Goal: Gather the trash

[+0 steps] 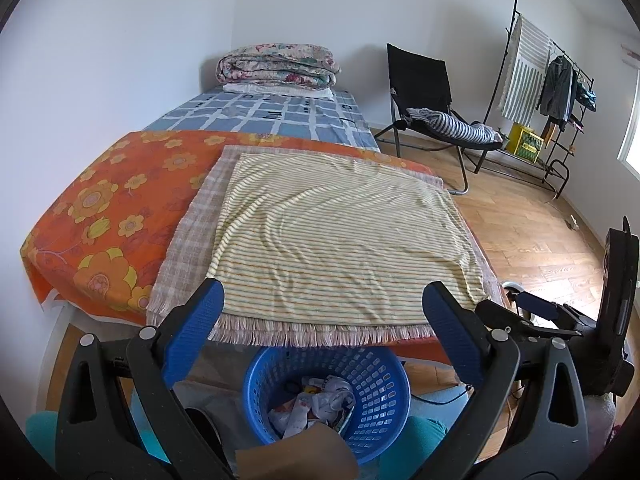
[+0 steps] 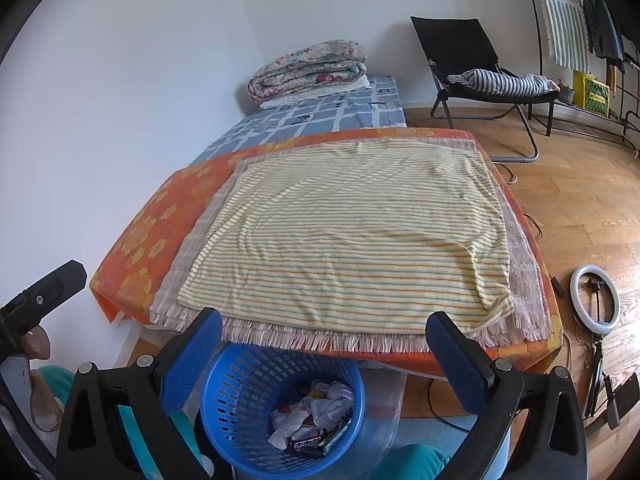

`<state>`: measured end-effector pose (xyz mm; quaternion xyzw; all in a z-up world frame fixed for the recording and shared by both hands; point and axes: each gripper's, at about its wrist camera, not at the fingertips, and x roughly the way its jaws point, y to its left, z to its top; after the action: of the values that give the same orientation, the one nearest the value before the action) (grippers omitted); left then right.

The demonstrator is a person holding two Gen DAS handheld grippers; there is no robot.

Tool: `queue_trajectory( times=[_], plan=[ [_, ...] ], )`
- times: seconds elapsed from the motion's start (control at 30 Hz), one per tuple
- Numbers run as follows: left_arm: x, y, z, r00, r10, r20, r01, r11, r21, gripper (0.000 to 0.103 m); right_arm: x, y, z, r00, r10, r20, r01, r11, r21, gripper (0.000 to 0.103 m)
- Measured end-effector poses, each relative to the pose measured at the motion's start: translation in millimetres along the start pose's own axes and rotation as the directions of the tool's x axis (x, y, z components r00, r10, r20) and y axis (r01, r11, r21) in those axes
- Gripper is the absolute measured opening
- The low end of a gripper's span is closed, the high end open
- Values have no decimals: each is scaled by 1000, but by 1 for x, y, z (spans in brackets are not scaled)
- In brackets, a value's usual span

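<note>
Your collecting looks close to finished. The blue basket (image 1: 326,396) sits on the floor just in front of the tabletop (image 1: 80,216), under its fringed near edge, and it already holds the trash (image 2: 310,416): crumpled white papers and wrappers heaped at its bottom. The striped cloth (image 1: 332,236) spread over the tabletop shows no litter on it in either view, so from here nothing obvious is left to pick up on top. A brown, cardboard-like piece (image 1: 296,456) lies at the basket's near rim; whether it is inside the basket or beside it, you cannot tell.

Your left gripper (image 1: 324,332) and right gripper (image 2: 324,340) both hover above the basket with fingers spread wide and nothing between them.

A dark wrapper (image 2: 307,444) in the basket carries print, but it is too small to read.
</note>
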<state>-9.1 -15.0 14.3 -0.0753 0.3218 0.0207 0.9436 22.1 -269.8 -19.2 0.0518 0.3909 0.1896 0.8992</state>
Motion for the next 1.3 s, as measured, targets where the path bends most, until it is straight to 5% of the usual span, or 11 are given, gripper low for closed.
queue_trajectory(
  times=[1.3],
  plan=[
    [5, -5, -14, 1000, -3, -20, 3, 1000, 2, 101, 3, 0, -1, 1000, 11, -19, -11, 999, 31, 103]
  ],
)
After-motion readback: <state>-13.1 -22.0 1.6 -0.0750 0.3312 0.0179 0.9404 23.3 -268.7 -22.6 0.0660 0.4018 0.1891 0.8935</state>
